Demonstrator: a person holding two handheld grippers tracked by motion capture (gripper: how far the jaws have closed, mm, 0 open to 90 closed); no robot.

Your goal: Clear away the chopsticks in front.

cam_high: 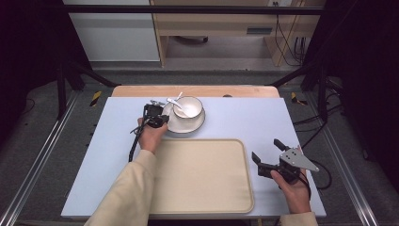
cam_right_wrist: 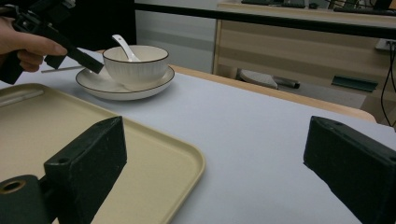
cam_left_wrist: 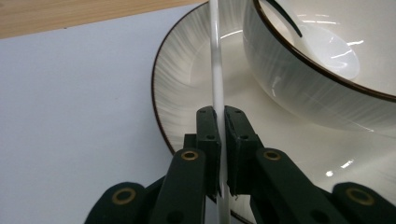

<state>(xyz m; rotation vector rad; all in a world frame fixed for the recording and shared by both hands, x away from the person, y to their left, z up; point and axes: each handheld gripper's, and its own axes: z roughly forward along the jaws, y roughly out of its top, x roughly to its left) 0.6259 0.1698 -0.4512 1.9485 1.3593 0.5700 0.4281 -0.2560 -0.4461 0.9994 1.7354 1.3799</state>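
The left gripper sits at the far left part of the table, right at the near-left edge of the plate, and its jaws are clamped on that plate's rim. In the left gripper view the thin white rim runs upright between the two black pads, which press on it from both sides; the plate's ribbed inner surface spreads to the right of them. A white bowl with a dark edge line stands on the plate, and a white spoon rests inside it, its handle leaning out over the far-left lip. In the right gripper view the plate and bowl lie at the far left, with the left gripper's jaw tip meeting the plate's edge beside the bowl. The right gripper is held over the near right part of the table, just to the right of the beige tray, well apart from the plate; its jaws stand wide apart with nothing between them. The tray lies on the near middle of the pale blue table, its far edge near the plate.
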